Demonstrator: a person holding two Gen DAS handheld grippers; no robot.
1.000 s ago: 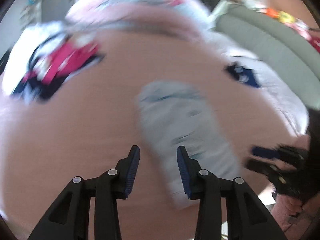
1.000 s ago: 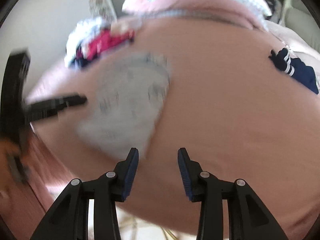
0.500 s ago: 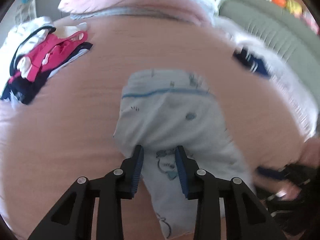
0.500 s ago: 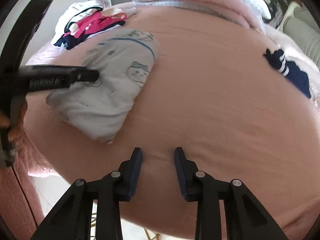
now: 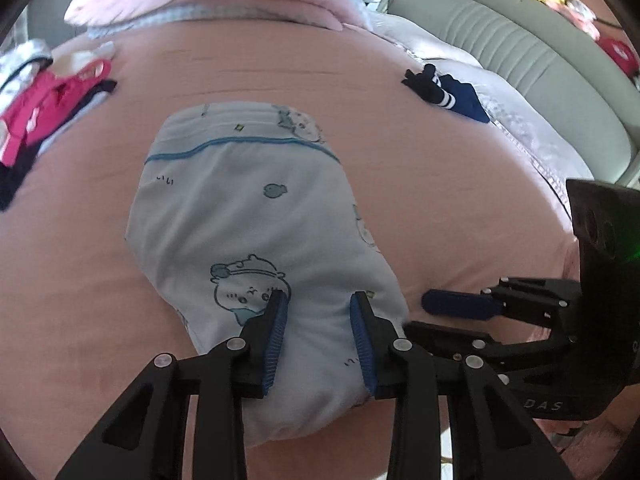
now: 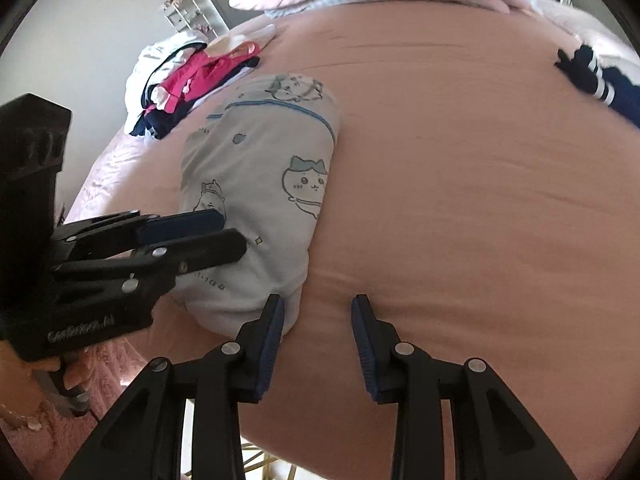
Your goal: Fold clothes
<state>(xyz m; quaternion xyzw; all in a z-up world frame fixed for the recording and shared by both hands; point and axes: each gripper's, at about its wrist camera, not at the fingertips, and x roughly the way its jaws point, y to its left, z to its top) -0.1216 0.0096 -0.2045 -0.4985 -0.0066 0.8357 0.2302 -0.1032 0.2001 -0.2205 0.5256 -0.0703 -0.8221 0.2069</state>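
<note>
While the left gripper is hanging over the near end of the pale blue folded garment with cartoon animal prints, its jaws are standing partly open, one on each side of a soft ridge of cloth, and I cannot tell whether the pads are pressing it. In this left wrist view the garment is lying in the middle of the frame on the pink bedsheet. A dark navy striped sock is resting at the upper right, and a pile of red, white and navy clothes at the left edge. The right gripper is coming in from the lower right, just beside the garment's corner.

In the right wrist view, the right gripper is standing partly open; its one finger is at the garment's near corner, the other over bare sheet, with no cloth between them. The left gripper is lying over the garment from the left of the frame.

The risk, I judge, is that the jaws are catching only the top layer, or the sheet together with it, so the fold could open when lifted.
</note>
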